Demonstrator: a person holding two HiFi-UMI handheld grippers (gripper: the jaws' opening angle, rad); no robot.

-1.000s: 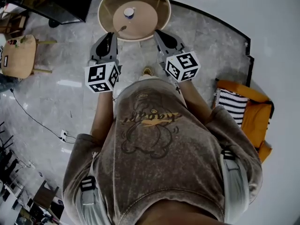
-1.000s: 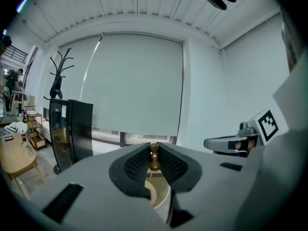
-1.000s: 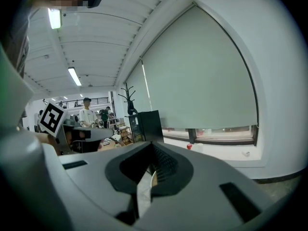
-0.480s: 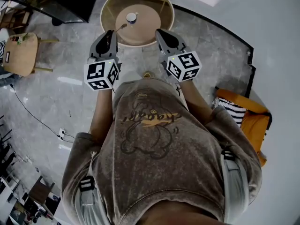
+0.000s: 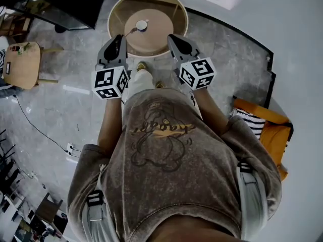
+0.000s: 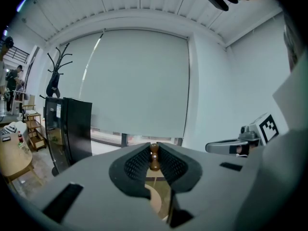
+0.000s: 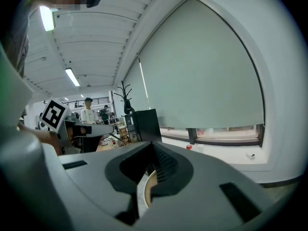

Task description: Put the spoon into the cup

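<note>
Brown wood shows between the pads of the left tool [image 6: 154, 150]. It is the knobbed end of the spoon [image 6: 154, 159], and the jaws are clamped on it close to their tips. Gripping the very end leaves the rest of the spoon free ahead of the tool, which suits lowering the bowl end into a narrow opening.

From the head view the spoon juts forward from the left tool over the near edge of the round wooden tabletop [image 5: 156, 34]. It points toward the small white cup [image 5: 142, 25], which stands upright on the tabletop a little left of centre. The spoon's far end stops short of the cup and is not yet inside it. How high it sits above the wood cannot be told.

The right tool [image 5: 171, 37] is level with the left one at the tabletop's near edge, its jaws drawn together with nothing between them. It probably serves as a spare, ready to steady the cup if the spoon nudges it. The cup looks light enough to tip, so the spoon most likely needs tilting downward above the rim before it is let go.
</note>
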